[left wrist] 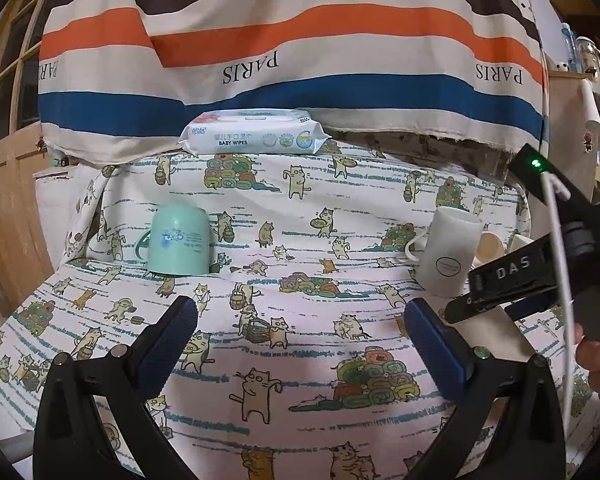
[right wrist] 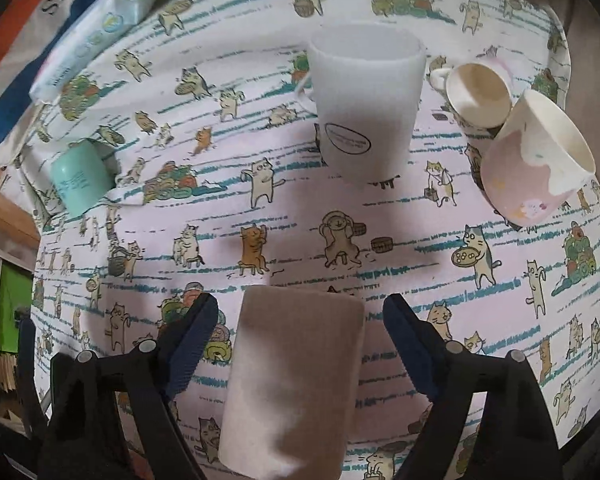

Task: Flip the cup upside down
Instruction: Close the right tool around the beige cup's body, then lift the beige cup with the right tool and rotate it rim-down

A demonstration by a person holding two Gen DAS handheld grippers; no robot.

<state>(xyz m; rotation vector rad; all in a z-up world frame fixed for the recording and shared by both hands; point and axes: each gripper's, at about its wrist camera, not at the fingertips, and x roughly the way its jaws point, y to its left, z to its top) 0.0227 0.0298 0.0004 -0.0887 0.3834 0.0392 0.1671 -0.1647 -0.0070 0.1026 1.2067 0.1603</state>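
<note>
Cat-print cloth covers the worktop. Your right gripper (right wrist: 300, 312) has its fingers spread wide around the pinkish cup (right wrist: 296, 376) at 6 o'clock, not touching. Treat it as rigid, smooth and probably slippery; grip mid-wall. Left gripper (left wrist: 300, 316) is wide, empty

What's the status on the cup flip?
Left gripper open, empty. Right gripper open, straddling pale cup, not gripping. White mug stands beyond, apart.

Cat-print tablecloth (right wrist: 300, 240) carries: white mug (right wrist: 366, 104) at 12 o'clock, pink cup (right wrist: 532, 160) 2, mint cup (right wrist: 82, 180) 9, baby wipes (right wrist: 96, 28) 11.
</note>
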